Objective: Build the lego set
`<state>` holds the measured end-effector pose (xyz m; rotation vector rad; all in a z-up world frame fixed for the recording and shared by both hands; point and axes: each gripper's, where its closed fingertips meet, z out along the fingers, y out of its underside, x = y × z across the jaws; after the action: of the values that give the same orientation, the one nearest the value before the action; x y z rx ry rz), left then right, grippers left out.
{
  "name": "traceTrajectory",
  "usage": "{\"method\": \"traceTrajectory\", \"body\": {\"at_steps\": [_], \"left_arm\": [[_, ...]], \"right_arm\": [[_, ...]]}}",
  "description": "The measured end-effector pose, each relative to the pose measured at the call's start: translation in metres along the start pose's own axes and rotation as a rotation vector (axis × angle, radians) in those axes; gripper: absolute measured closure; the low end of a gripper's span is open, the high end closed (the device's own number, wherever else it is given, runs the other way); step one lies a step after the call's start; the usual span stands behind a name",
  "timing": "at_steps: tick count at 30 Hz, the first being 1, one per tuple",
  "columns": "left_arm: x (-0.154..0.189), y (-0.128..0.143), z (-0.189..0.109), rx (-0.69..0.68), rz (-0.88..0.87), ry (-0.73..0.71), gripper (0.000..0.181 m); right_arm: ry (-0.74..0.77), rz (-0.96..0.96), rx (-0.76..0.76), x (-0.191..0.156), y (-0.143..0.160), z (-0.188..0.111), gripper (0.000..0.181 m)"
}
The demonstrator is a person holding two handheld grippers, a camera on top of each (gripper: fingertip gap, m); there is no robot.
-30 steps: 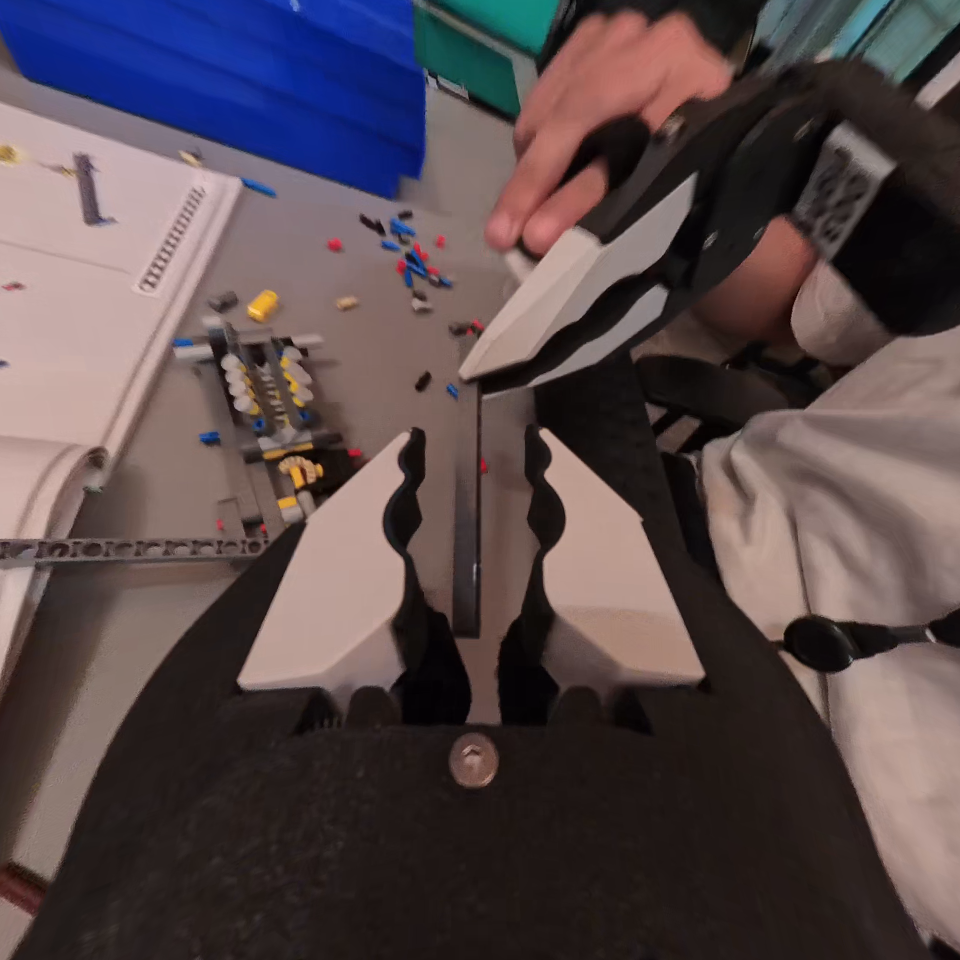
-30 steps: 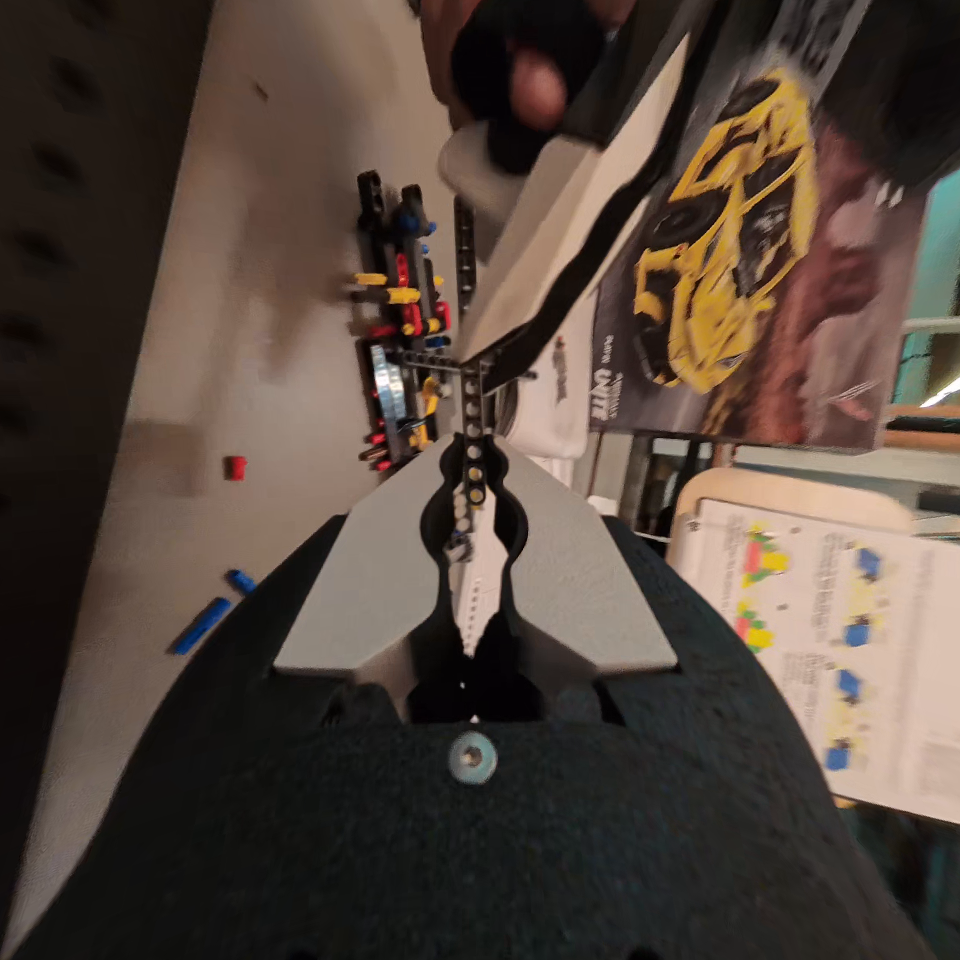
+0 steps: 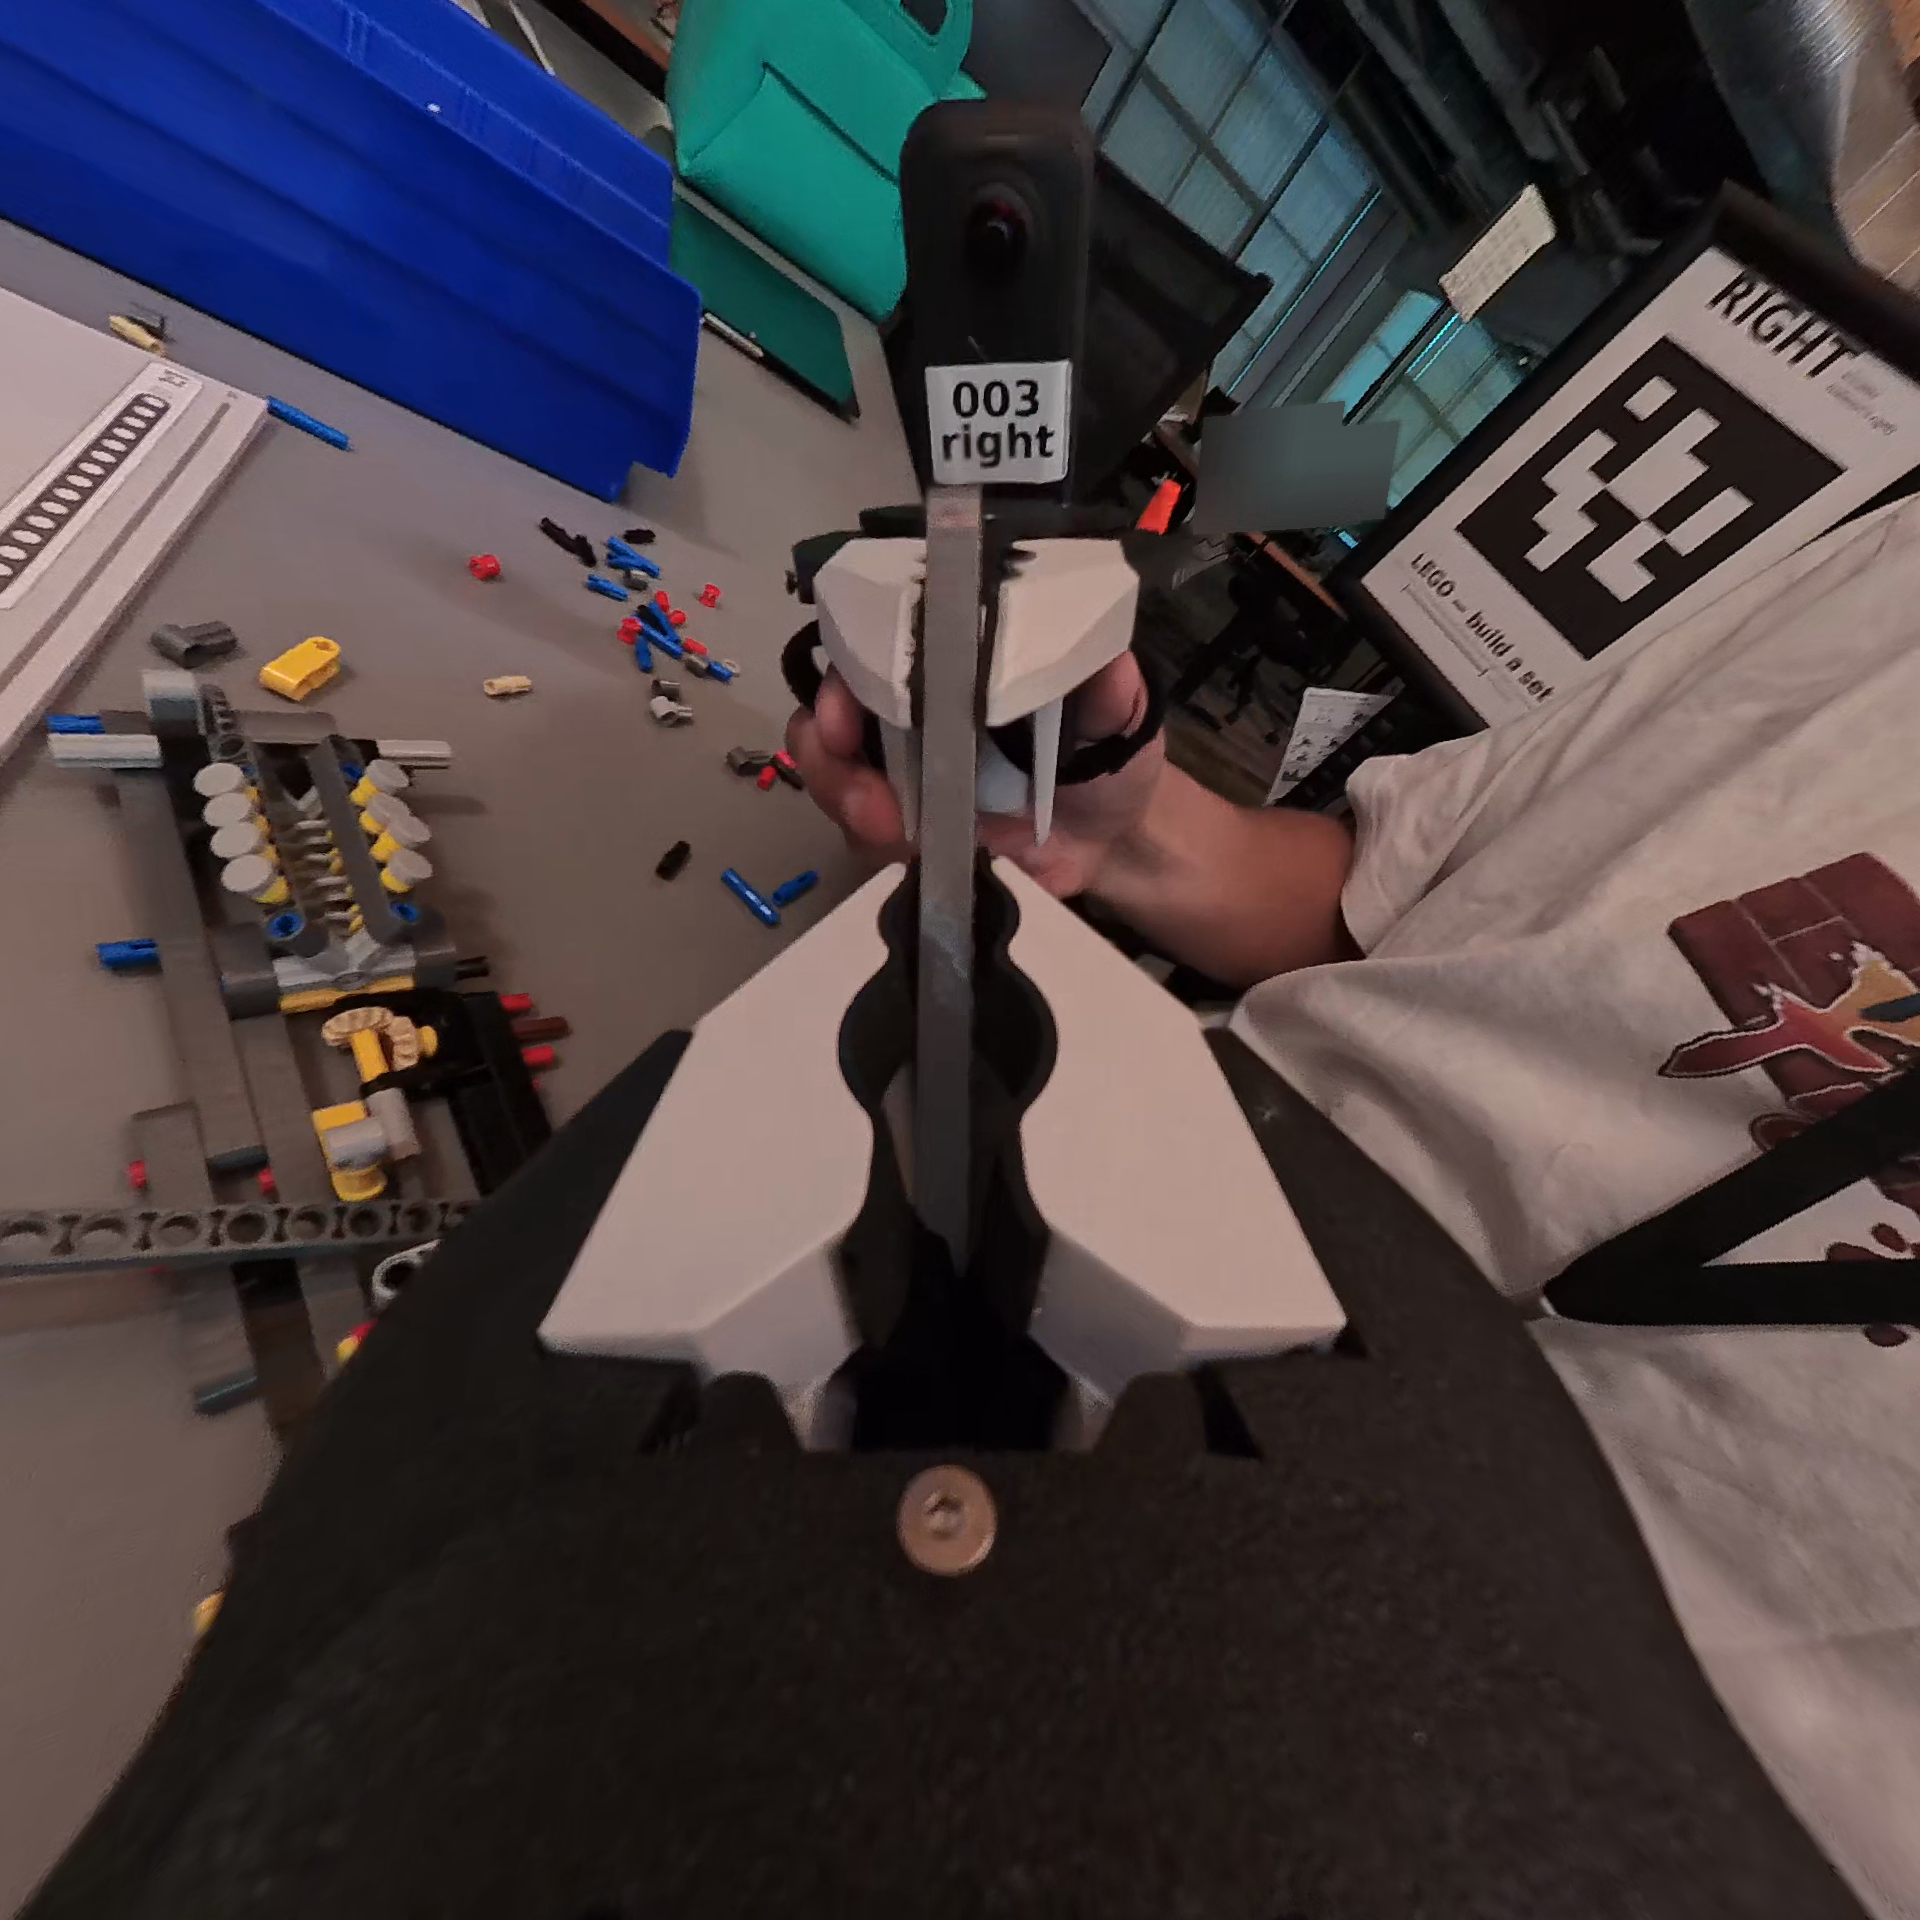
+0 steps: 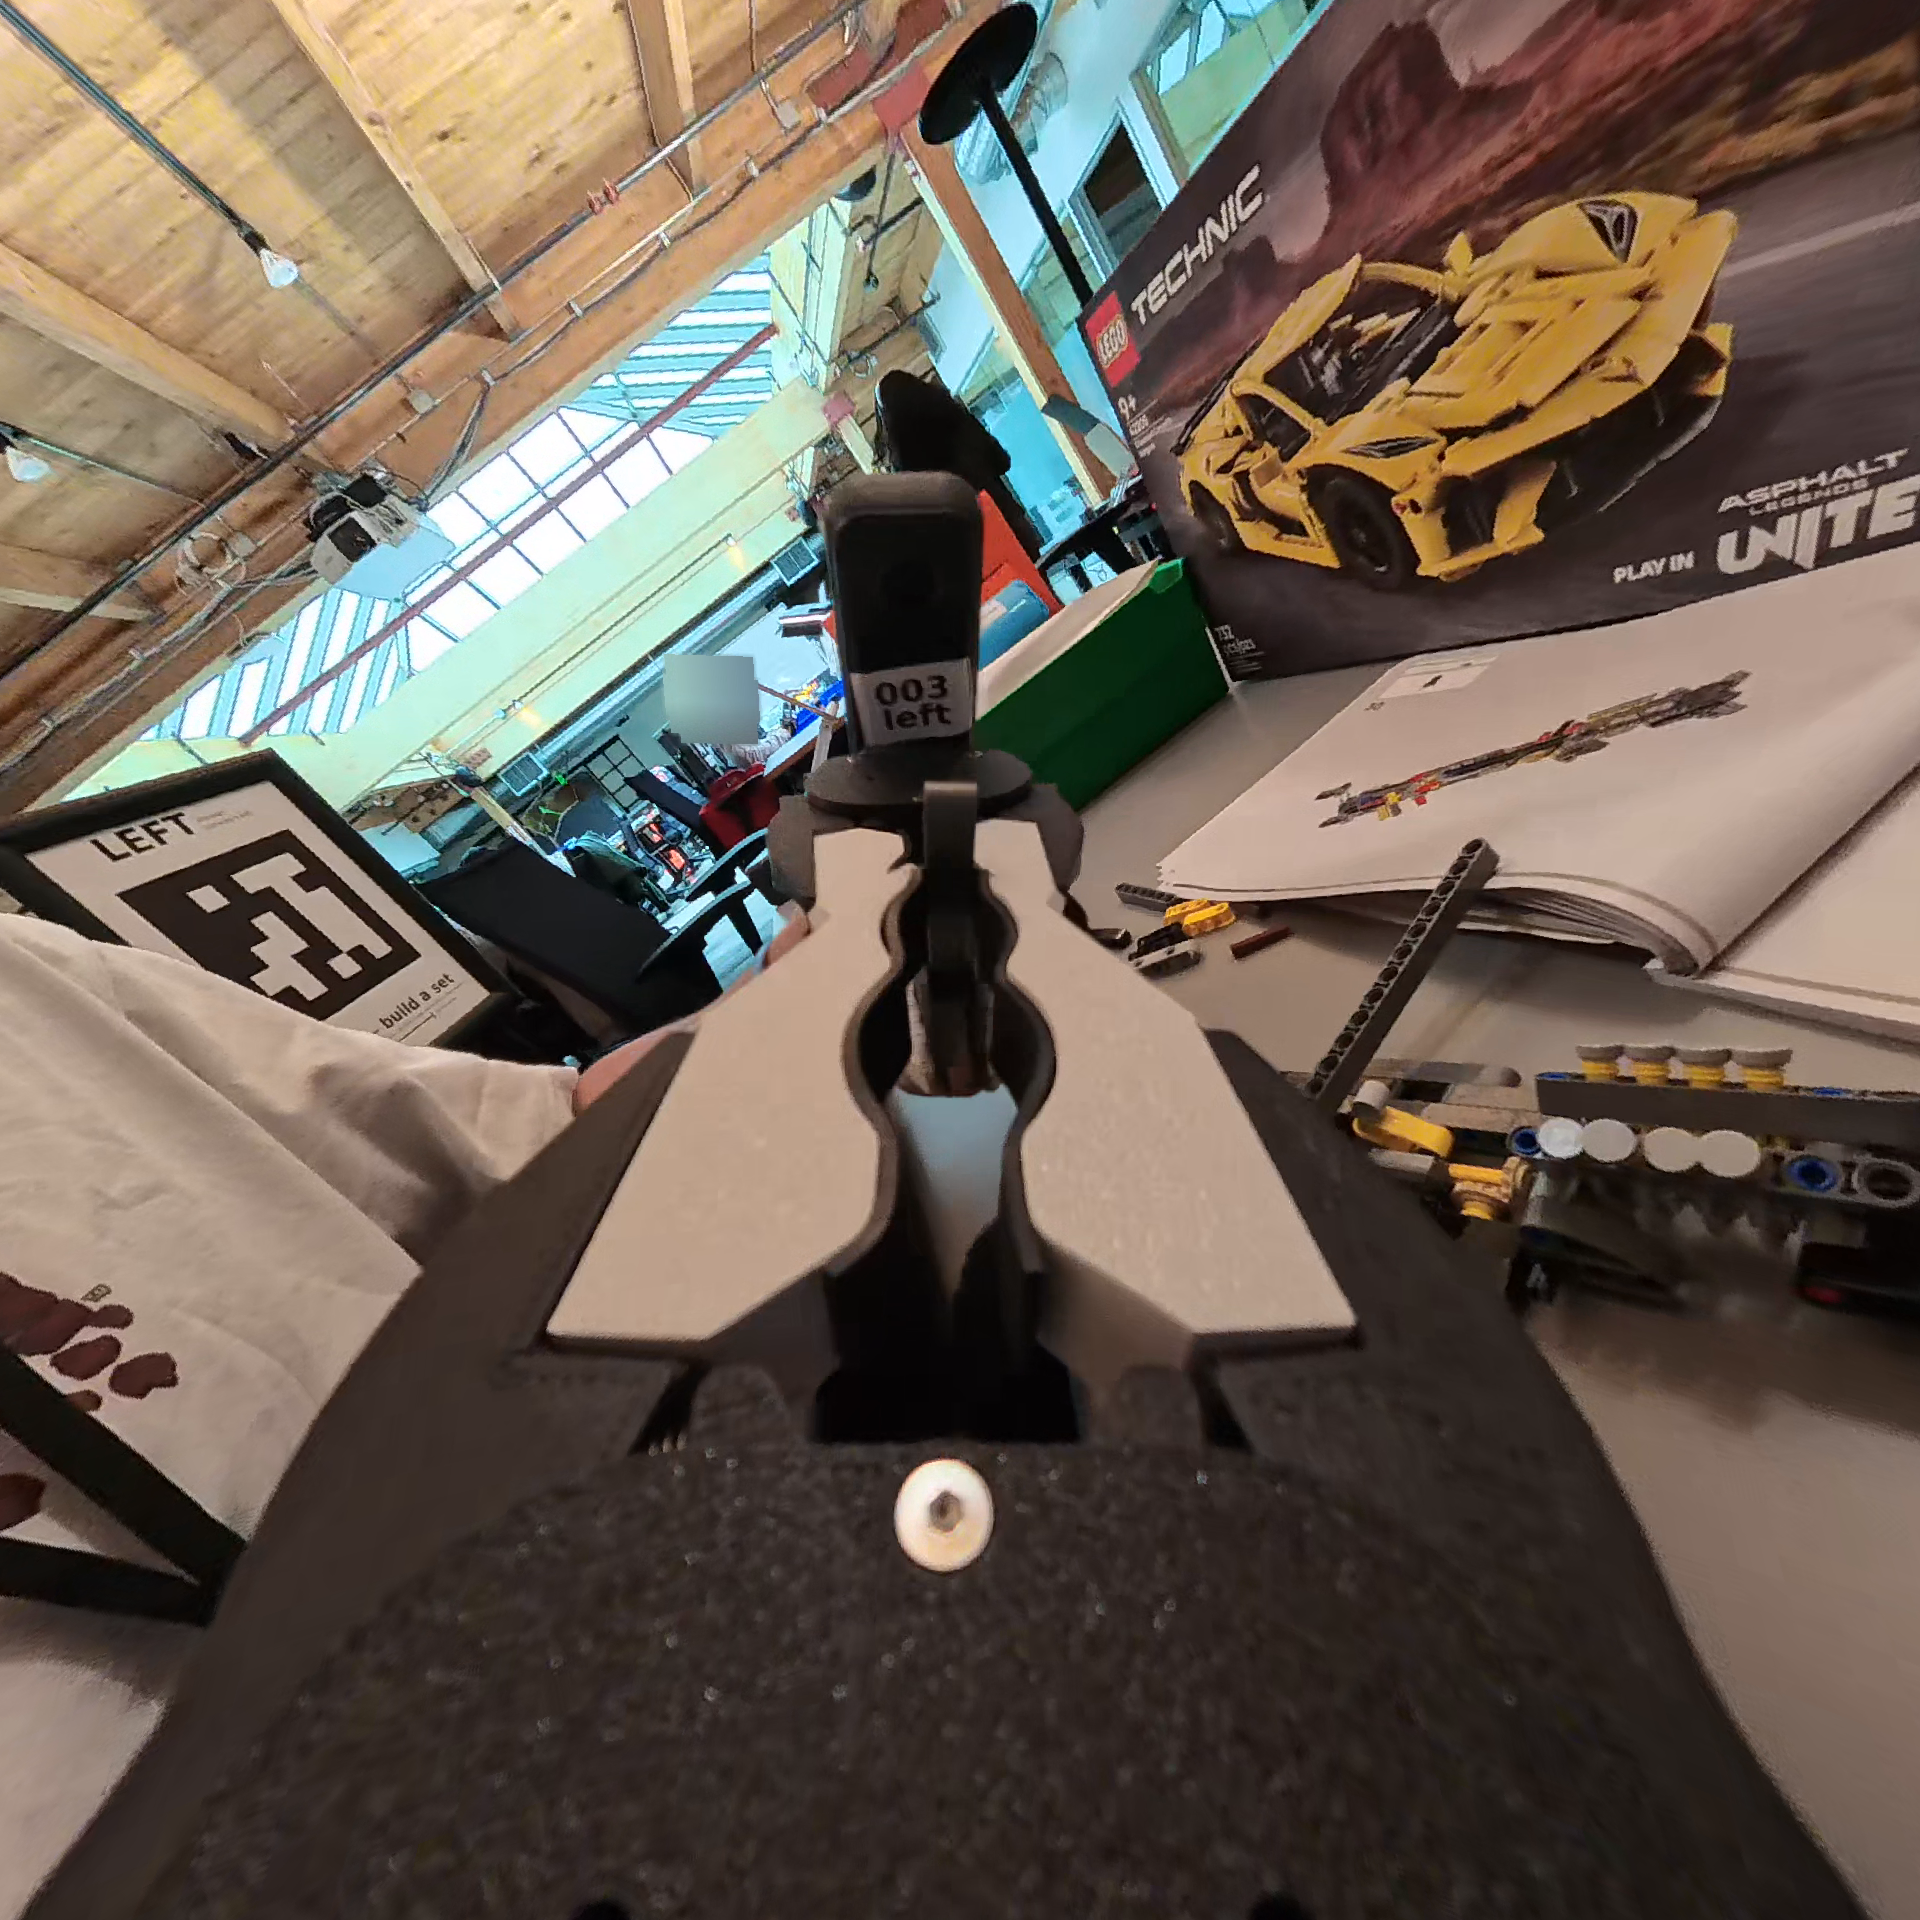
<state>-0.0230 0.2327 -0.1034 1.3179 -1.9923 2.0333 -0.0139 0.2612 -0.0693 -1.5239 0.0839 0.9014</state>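
Two hand-held grippers face each other nose to nose above the bench, sharing one long dark grey beam.

Left hand-held gripper: fingers drawn narrow around the near end of the beam, which runs up the centre line toward 12 o'clock. Right hand-held gripper, seen end-on in the left wrist view: white fingers close against the beam's far end. In the right wrist view its own fingers are narrow about a dark part at the tips, but whether they press on it or merely flank it cannot be told.

Partly built chassis, with grey cylinder caps and yellow gears, lies on the bench at 9 o'clock of the left hand-held gripper. A second long holed beam lies across its near end. Loose red, blue and black pins are scattered at 11 o'clock. Open instruction booklet and the set's box stand at 2 o'clock in the right wrist view.

Step in hand, as judged: a beam held in mid-air, being passed or re-gripped between the two tools, well apart from the chassis. The next move likely calls for one tool to let go cleanly, then for the beam to be carried down to 9 o'clock and its holes lined up with the chassis pins.
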Motion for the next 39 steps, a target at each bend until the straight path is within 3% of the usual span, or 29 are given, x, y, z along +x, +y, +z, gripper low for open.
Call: {"method": "traceTrajectory", "body": {"at_steps": [3, 8, 11, 15, 18, 22, 29, 39], "left_arm": [[0.001, -0.006, -0.004, 0.026, 0.023, -0.008, 0.164], [-0.001, -0.009, -0.006, 0.047, 0.017, -0.012, 0.174], [-0.007, -0.008, -0.008, 0.046, -0.008, -0.03, 0.175], [-0.009, -0.003, -0.007, 0.015, 0.003, -0.043, 0.175], [-0.007, 0.001, -0.004, -0.009, 0.017, -0.039, 0.174], [-0.009, 0.004, -0.003, -0.026, 0.027, -0.049, 0.174], [-0.009, -0.007, -0.007, 0.039, 0.007, -0.045, 0.174], [-0.004, -0.02, -0.008, 0.136, 0.036, -0.027, 0.173]], "right_arm": [[0.002, -0.004, -0.037, 0.001, 0.003, -0.002, 0.174], [-0.009, 0.024, -0.049, 0.001, 0.008, 0.001, 0.174], [-0.017, 0.027, -0.018, 0.004, -0.001, -0.009, 0.158], [-0.016, 0.03, 0.011, 0.008, -0.013, -0.018, 0.16], [-0.008, 0.013, -0.035, 0.011, -0.008, -0.015, 0.173], [-0.01, 0.016, -0.033, 0.012, -0.004, -0.013, 0.174], [-0.023, 0.035, -0.055, 0.011, 0.014, -0.002, 0.174], [-0.071, 0.133, 0.091, 0.006, 0.0, 0.001, 0.174]]}}
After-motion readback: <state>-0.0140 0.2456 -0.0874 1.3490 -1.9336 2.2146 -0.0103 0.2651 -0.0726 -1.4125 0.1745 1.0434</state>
